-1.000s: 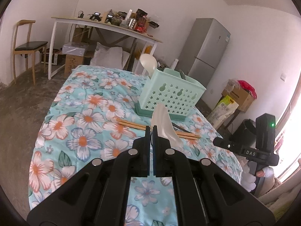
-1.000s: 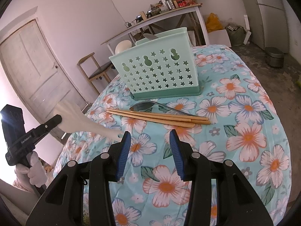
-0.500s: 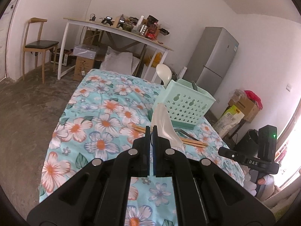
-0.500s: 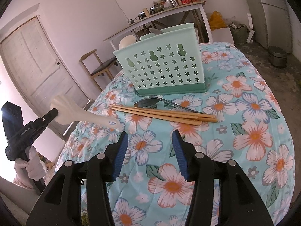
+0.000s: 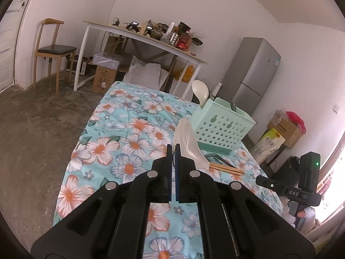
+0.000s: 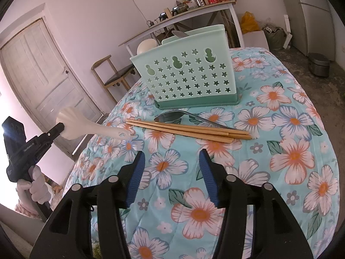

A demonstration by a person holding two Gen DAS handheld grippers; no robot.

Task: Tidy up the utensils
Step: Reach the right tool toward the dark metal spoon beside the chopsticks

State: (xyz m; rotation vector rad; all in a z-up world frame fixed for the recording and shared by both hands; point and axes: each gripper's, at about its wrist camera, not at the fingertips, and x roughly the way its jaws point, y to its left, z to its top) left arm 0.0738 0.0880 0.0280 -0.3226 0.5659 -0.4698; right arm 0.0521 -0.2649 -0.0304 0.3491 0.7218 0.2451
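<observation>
My left gripper (image 5: 173, 149) is shut on a white plastic utensil (image 5: 187, 142) and holds it in the air over the floral table's left edge. The right wrist view shows the same gripper (image 6: 59, 128) pinching the utensil (image 6: 86, 126) at its broad end. A mint-green perforated basket (image 6: 185, 77) stands upright on the cloth with a white spoon (image 6: 146, 45) and a metal utensil (image 6: 179, 34) in it. Before the basket lie wooden chopsticks (image 6: 187, 129) and a metal spoon (image 6: 172, 116). My right gripper (image 6: 171, 157) hovers short of the chopsticks, its jaws opening, nothing between them.
The floral tablecloth (image 6: 291, 155) drops off at rounded edges on all sides. Behind stand a wooden chair (image 5: 51, 51), a cluttered white desk (image 5: 138, 38), a grey fridge (image 5: 252, 77), and cardboard boxes (image 5: 282, 129). A pale door (image 6: 43, 75) is at the left.
The right gripper's jaws have spread wider. The left gripper's view has swung with the white utensil, so the basket now sits farther right and smaller in it.
</observation>
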